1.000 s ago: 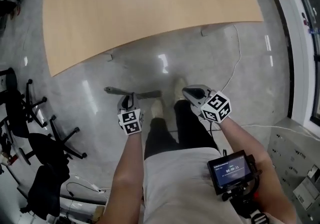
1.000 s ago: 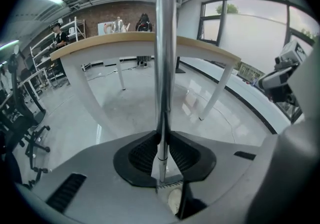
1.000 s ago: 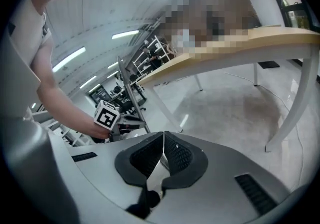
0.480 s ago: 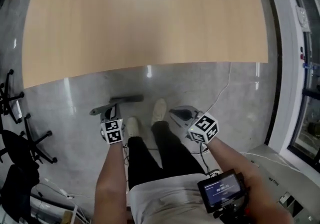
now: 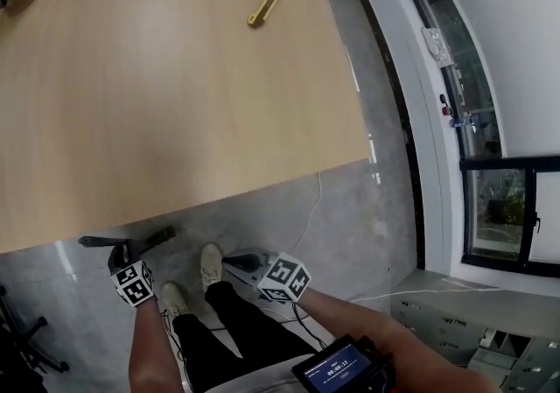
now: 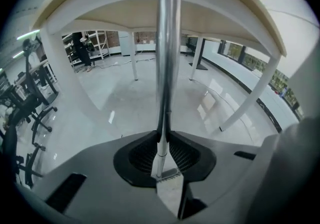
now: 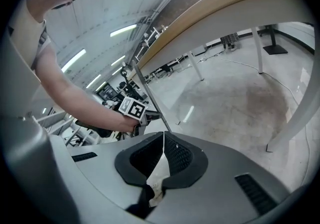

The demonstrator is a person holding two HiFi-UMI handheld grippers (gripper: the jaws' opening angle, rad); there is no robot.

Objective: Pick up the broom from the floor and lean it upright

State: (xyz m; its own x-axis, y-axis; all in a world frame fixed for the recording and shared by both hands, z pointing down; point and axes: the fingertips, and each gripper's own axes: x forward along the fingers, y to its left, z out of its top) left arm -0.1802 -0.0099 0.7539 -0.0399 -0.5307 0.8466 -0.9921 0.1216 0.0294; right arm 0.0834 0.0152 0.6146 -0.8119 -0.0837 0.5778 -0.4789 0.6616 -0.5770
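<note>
The broom's silver handle [image 6: 166, 43] rises from between the jaws of my left gripper [image 6: 162, 140], which is shut on it. Its top reaches the underside edge of the wooden table [image 6: 235, 3]. In the head view the left gripper [image 5: 122, 253] is low on the left, just below the table's edge [image 5: 262, 185]. The dark broom head [image 5: 153, 235] lies on the grey floor beside it. From the right gripper view the handle [image 7: 142, 86] stands steeply, with the left gripper [image 7: 145, 117] around it. My right gripper [image 5: 241, 258] hangs shut and empty by the person's shoes; its jaws [image 7: 163, 138] meet at the tips.
A small brass-coloured piece [image 5: 264, 5] lies on the tabletop. A white cable [image 5: 306, 216] runs across the floor under the table edge. White table legs [image 6: 250, 103] stand ahead, office chairs [image 6: 25, 113] to the left. A window wall [image 5: 490, 120] and grey cabinets [image 5: 490, 339] are on the right.
The head view has swung up over the table, so both grippers sit lower and further left. The left gripper has sunk, still holding the broom handle; the right gripper has barely moved lately.
</note>
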